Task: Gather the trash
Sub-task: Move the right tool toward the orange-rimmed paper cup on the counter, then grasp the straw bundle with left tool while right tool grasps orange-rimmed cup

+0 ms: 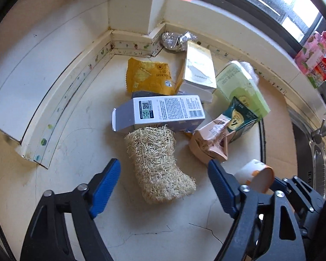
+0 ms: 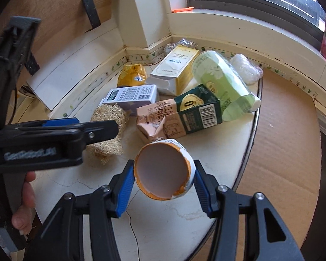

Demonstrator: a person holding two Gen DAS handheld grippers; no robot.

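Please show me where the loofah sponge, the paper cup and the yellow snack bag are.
loofah sponge point(image 1: 158, 163): left wrist view, middle of its fibrous body.
paper cup point(image 2: 162, 170): right wrist view, inside its open mouth.
yellow snack bag point(image 1: 147, 76): left wrist view, its printed face.

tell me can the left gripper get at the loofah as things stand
Probably yes. The left gripper is open with the loofah lying between its fingers on the counter, nothing on top of it. The grey box touches its far end, and the right gripper holding the cup sits off to the side.

A dark-framed window point(image 1: 260, 2) fills the upper right of the frame. At the right edge is a steel sink point(image 1: 319, 158). Brown cardboard point(image 2: 282, 143) covers the lower right, and a wooden panel point(image 2: 60, 4) is at the upper left.
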